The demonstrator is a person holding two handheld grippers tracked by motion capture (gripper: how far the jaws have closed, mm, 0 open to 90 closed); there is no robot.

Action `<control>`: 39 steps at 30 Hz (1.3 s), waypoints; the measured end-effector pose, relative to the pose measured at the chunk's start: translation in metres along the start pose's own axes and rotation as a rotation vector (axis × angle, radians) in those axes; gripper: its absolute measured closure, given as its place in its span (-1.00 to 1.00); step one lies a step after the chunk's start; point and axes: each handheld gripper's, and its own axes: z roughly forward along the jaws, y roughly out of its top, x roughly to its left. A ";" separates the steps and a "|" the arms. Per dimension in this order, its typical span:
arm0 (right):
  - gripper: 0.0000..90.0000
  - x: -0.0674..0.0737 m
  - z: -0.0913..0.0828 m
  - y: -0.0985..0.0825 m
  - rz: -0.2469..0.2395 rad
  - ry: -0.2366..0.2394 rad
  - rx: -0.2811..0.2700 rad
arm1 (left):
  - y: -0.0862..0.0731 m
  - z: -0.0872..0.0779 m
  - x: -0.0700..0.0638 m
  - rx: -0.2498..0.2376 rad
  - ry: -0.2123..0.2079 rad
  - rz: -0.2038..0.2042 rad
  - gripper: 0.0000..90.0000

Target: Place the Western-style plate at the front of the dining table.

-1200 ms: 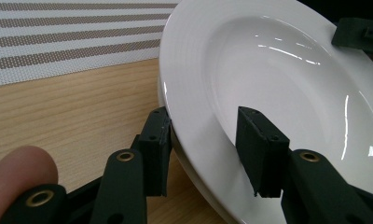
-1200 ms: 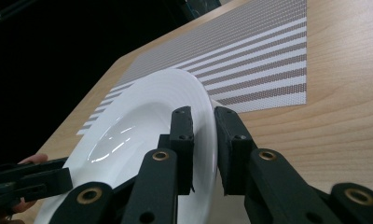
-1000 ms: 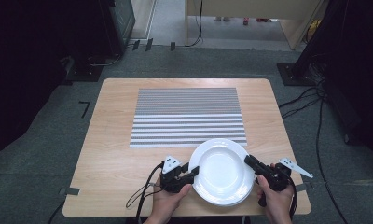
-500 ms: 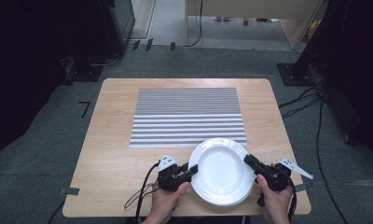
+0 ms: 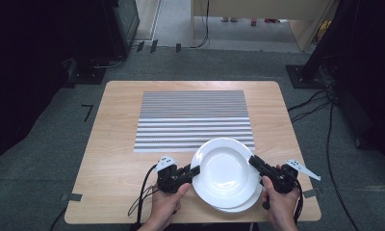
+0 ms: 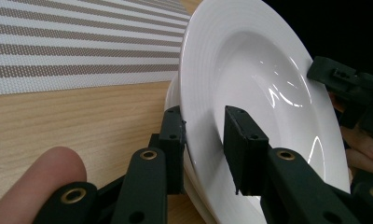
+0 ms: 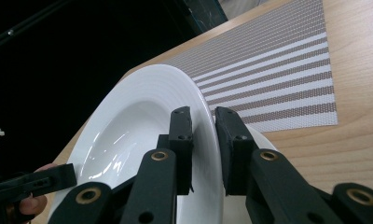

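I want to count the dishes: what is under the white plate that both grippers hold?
Under the top plate lies a second white plate, its rim peeking out at the near edge. Below that is the wooden table. Whether more plates are stacked there cannot be told; the stack's underside is covered.

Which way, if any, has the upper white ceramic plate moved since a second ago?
Yes. The upper white ceramic plate has shifted slightly away from the person, toward the grey striped placemat: its far rim now overlaps more of the mat's near edge.
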 end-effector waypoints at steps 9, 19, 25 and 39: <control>0.75 0.012 0.012 0.011 0.004 0.024 0.006 | 0.015 -0.012 0.008 -0.025 -0.006 -0.002 0.58; 0.76 0.034 0.043 0.031 -0.038 0.052 0.017 | 0.042 -0.026 0.028 -0.060 0.022 -0.020 0.58; 0.76 0.041 0.064 0.043 -0.039 0.071 0.029 | 0.060 -0.029 0.041 -0.073 0.023 -0.039 0.60; 0.75 0.048 0.108 0.067 -0.036 0.079 0.052 | 0.097 -0.024 0.069 -0.088 0.055 -0.061 0.61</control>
